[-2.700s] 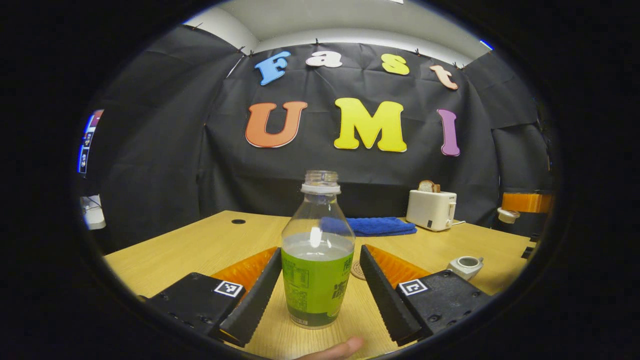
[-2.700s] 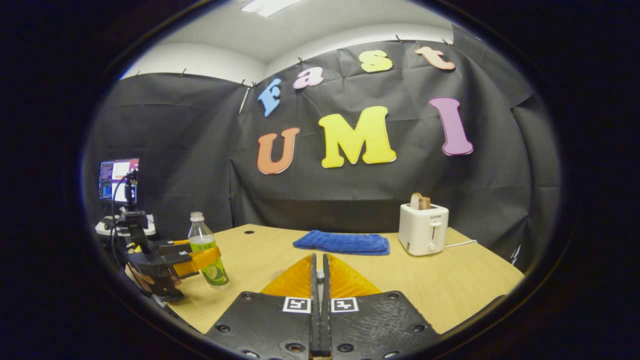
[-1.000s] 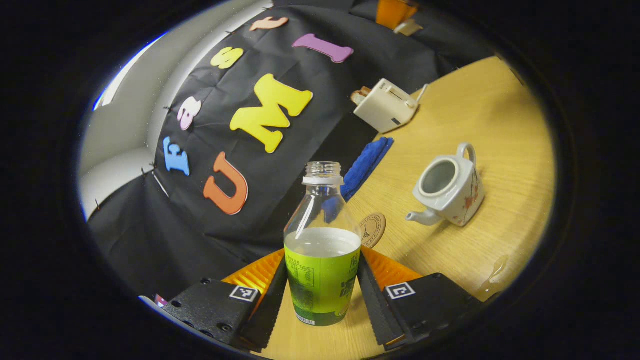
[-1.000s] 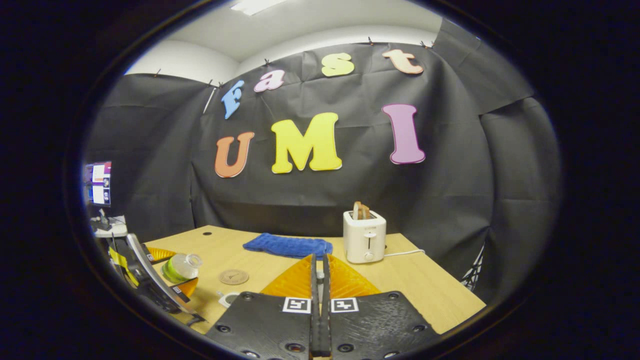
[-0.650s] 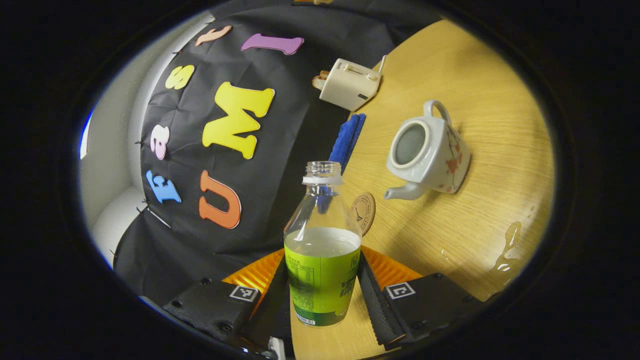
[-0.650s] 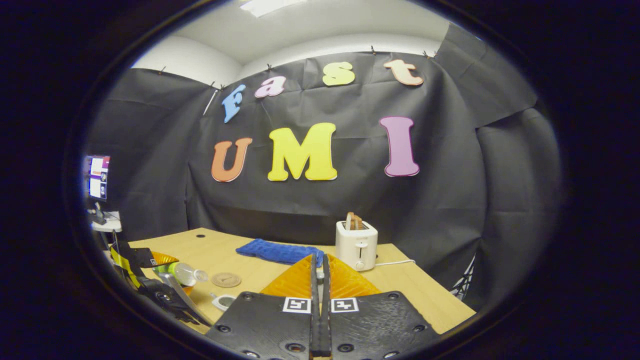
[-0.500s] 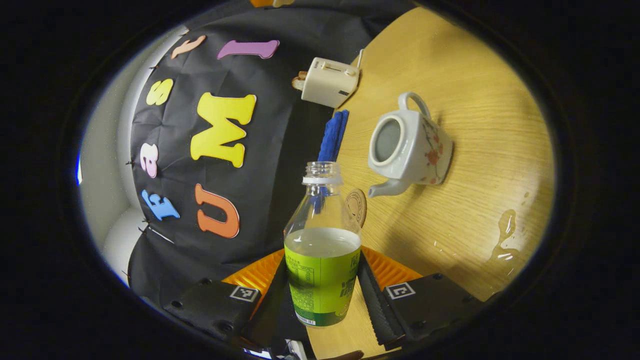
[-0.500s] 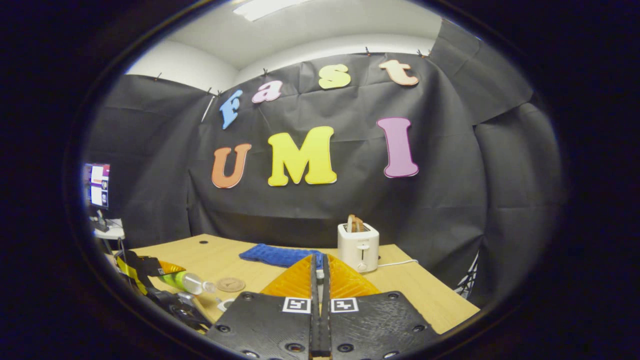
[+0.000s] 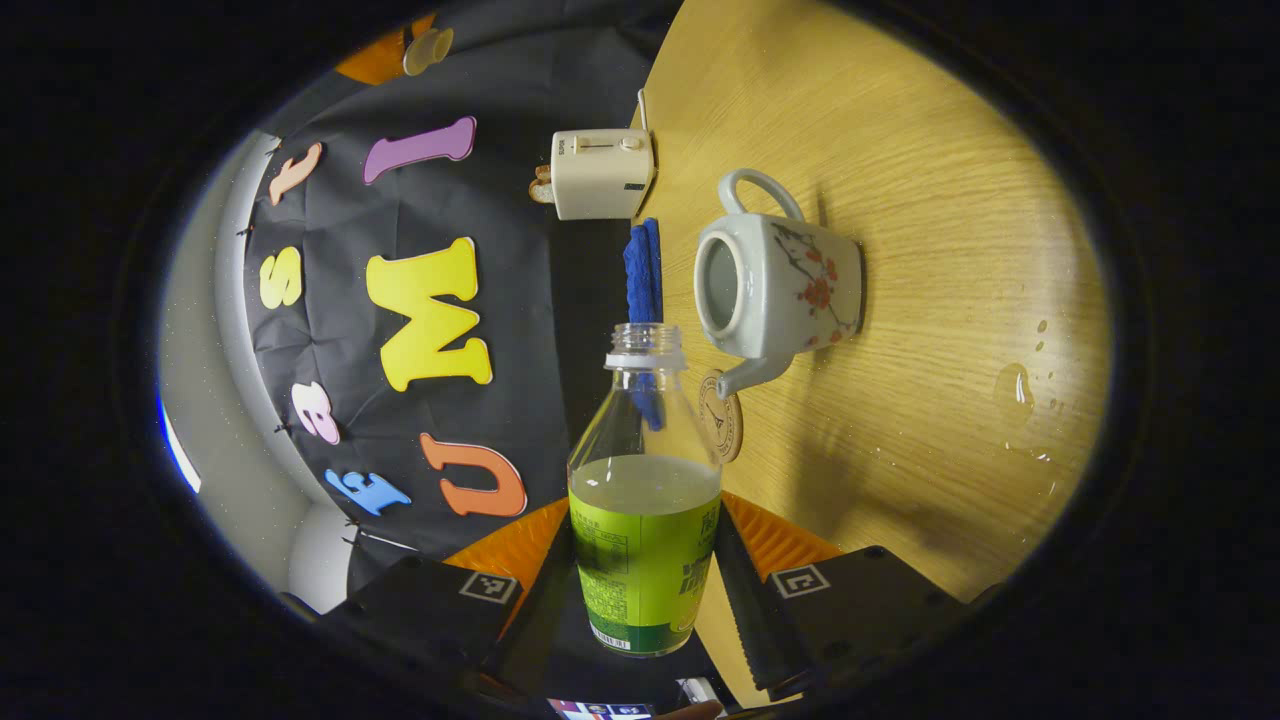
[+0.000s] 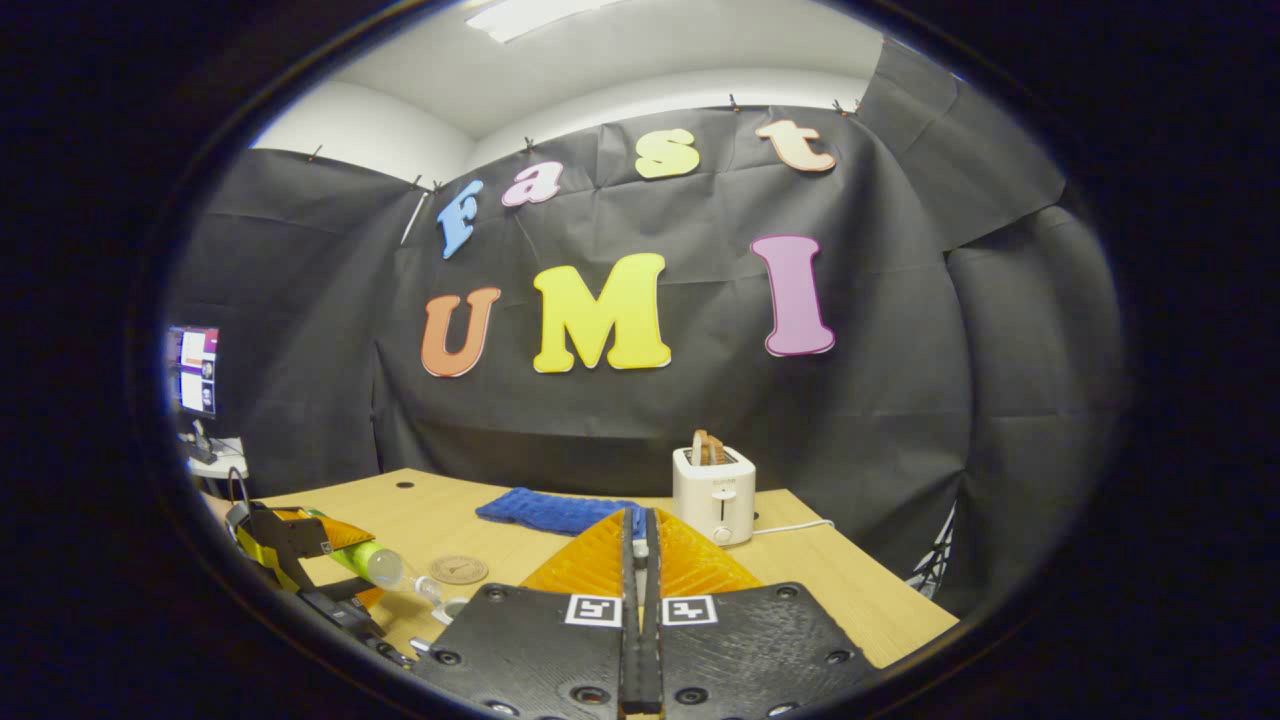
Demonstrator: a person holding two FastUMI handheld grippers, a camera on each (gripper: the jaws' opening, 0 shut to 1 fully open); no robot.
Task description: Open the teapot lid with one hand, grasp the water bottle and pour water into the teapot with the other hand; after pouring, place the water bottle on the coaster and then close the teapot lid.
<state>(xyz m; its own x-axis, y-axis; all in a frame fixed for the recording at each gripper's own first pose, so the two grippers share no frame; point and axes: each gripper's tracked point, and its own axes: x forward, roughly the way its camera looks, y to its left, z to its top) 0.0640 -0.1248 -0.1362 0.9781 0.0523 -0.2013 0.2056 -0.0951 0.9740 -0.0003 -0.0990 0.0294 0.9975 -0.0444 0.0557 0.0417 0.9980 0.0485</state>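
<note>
My left gripper point(image 9: 643, 530) is shut on the green-labelled water bottle point(image 9: 643, 560), which is uncapped and tipped far over to the side. Its mouth sits just short of the white flowered teapot point(image 9: 790, 285), whose lidless opening faces it. The round coaster point(image 9: 720, 415) lies by the spout. In the right gripper view the tilted bottle point(image 10: 365, 560) points at the teapot's rim point(image 10: 450, 607), with the coaster point(image 10: 458, 570) behind. My right gripper point(image 10: 640, 520) is shut, a pale knob between its fingers. From the left gripper view, the white lid point(image 9: 428, 48) hangs at that gripper point(image 9: 385, 62), high above the table.
A white toaster point(image 9: 600, 172) and a folded blue towel point(image 9: 640, 270) stand at the back of the wooden table point(image 9: 930, 200). Drops and a small puddle of water point(image 9: 1015, 385) lie near the table's front. A monitor point(image 10: 195, 370) is off to the left.
My left gripper has lifted the bottle off the table and tipped it further toward the teapot, bringing its mouth close to the opening. The right gripper has hardly moved.
</note>
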